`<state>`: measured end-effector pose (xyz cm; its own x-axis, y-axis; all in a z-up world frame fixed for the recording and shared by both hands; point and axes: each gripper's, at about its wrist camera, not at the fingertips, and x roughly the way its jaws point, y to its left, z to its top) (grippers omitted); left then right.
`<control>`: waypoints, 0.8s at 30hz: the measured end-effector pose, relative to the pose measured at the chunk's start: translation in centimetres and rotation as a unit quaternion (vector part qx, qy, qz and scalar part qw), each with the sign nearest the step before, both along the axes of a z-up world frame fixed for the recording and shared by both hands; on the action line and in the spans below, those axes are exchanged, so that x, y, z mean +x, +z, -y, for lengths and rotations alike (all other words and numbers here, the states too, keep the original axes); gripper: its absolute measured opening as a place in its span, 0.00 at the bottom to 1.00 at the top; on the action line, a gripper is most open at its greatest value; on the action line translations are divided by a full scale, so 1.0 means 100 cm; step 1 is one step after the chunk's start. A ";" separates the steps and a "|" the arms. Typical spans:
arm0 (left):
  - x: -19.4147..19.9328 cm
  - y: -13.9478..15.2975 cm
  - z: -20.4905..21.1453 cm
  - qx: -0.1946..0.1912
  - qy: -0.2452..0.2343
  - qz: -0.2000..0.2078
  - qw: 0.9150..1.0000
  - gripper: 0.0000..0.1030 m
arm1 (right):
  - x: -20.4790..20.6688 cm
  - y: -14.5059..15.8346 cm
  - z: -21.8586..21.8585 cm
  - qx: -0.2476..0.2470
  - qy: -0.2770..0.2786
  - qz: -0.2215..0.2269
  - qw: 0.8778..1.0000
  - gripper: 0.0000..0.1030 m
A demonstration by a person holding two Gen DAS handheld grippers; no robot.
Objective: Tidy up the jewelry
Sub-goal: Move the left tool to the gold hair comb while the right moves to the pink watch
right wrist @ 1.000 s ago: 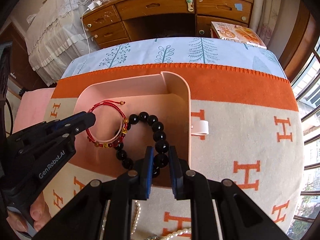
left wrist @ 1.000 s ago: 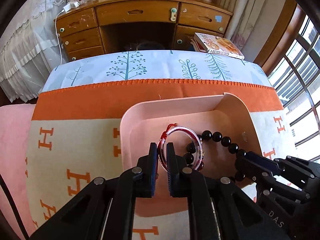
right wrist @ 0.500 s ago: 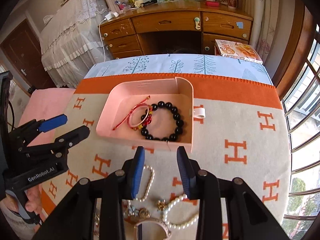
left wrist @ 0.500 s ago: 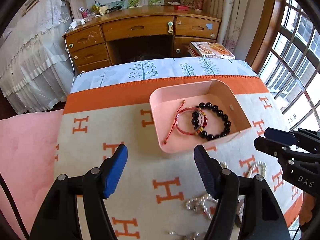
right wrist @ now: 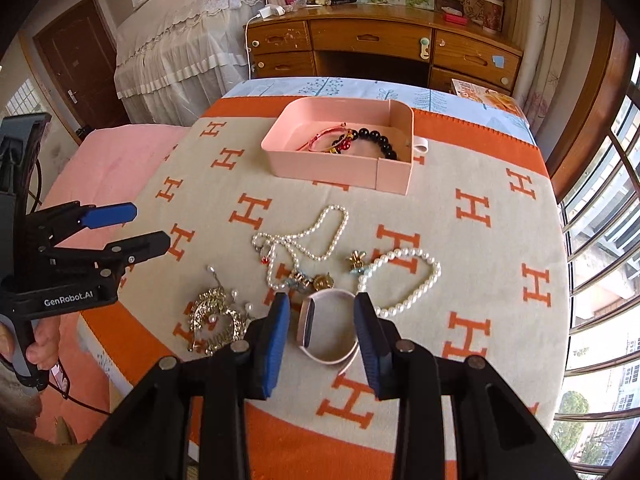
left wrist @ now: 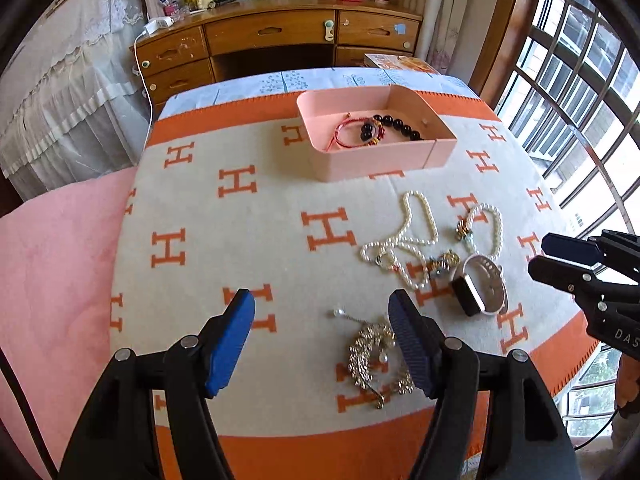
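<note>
Claws first: the left claw stands wide apart and empty at the bottom of its frame, the right claw is parted less widely and equally empty. Between the right claw's blue pads, low centre of that view, lies the pale pink-strapped smartwatch, its strap looping toward the camera; the right hand looks nearer to it. The gold filigree brooch with pearls lies just inside the left claw's right pad. Pearl strands sprawl above. The pink rectangular tray, upper centre, holds the red cord bracelet and black bead bracelet.
</note>
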<state>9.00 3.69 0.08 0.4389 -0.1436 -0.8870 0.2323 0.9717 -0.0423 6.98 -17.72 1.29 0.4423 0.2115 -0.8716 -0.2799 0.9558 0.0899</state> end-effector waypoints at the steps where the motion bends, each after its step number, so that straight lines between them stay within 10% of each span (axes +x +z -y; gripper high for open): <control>1: -0.006 -0.006 0.000 -0.003 -0.004 -0.007 1.000 0.66 | -0.003 -0.003 0.002 -0.002 -0.003 -0.001 1.000 0.33; 18: -0.031 -0.066 0.026 -0.108 0.014 -0.103 0.989 0.41 | 0.008 -0.065 0.019 0.009 -0.022 -0.062 0.998 0.32; 24: -0.008 -0.073 0.026 -0.127 0.068 -0.141 0.979 0.40 | 0.018 -0.081 0.020 0.011 -0.025 -0.074 0.997 0.10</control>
<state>8.17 1.11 -7.21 0.2110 -0.3328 -0.9191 0.0464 0.9426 -0.3307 8.75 -19.73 -6.86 0.3199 0.2129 -0.9232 -0.2146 0.9654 0.1483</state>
